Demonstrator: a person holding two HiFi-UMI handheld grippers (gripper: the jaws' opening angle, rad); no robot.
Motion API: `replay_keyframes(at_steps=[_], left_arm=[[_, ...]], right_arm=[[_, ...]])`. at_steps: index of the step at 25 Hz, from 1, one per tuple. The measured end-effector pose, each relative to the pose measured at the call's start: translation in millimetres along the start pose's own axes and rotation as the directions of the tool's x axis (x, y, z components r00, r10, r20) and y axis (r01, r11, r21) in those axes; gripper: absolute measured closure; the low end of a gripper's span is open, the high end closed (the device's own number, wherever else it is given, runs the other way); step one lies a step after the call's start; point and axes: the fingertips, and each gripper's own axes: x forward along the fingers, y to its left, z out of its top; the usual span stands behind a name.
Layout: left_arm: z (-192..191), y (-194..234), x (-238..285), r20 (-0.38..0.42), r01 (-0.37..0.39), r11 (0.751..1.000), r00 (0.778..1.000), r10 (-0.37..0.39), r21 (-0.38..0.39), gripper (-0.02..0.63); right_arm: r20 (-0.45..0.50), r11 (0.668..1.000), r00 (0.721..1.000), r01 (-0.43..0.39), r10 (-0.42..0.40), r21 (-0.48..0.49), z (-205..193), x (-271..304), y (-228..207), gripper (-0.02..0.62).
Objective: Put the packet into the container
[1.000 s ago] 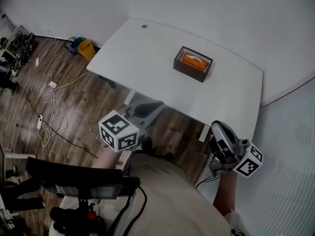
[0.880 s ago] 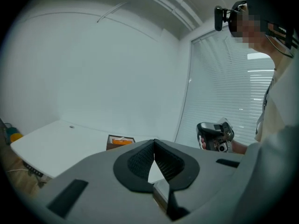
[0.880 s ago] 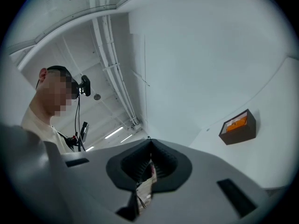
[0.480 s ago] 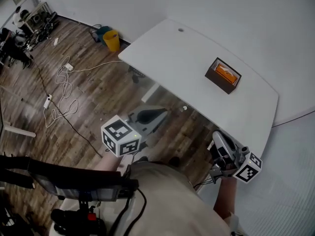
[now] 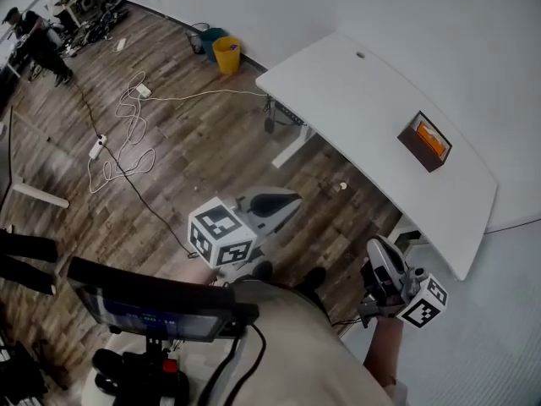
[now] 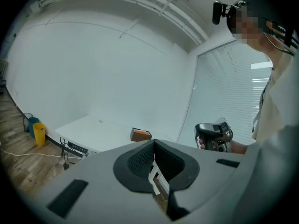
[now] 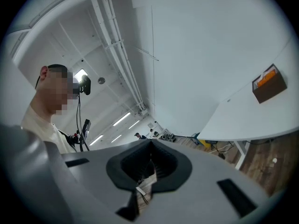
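Note:
A brown open container with an orange packet inside stands on the white table at the upper right. Both grippers hang well short of the table, over the wooden floor by the person's body. My left gripper is shut and empty, its jaw tips meeting; past them the container shows far off. My right gripper is also shut with nothing in it. From it the container appears small at the right on the table.
A yellow bin and a blue bin stand by the wall left of the table. Cables trail over the wooden floor. A screen on a stand sits close at the bottom left. People and equipment are at the far top left.
The head view has swung left and back: the table with the container has slid to the upper right and looks smaller. Both grippers stay shut near the body.

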Motion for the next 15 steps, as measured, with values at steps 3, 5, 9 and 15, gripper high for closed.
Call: replay_keyframes(at_steps=[3,5,9,15], left_arm=[[-5,2,-19,0.004,0.007,1.000,1.000,-0.007,-0.013,0.595],[-6,-2,-24,0.016,0.006,1.000,1.000,-0.006,-0.017,0.595],[-9,-27,-24,0.030,0.003,1.000,1.000,-0.002,-0.013,0.595],[-21,-100,14,0.025,0.022,1.000,0.999,-0.021,-0.022,0.595]], right_arm=[[-0.019,1.000,1.000,0.019,-0.018,0.024,-24,4,11,0.578],[-0.034,1.000,0.999,0.011,-0.011,0.016,-31,3,19,0.578],[-0.049,0.999,0.998,-0.026,0.025,-0.018,-31,-10,33,0.578],[-0.052,0.998,0.998,-0.037,0.034,-0.057,-16,-81,44,0.578]])
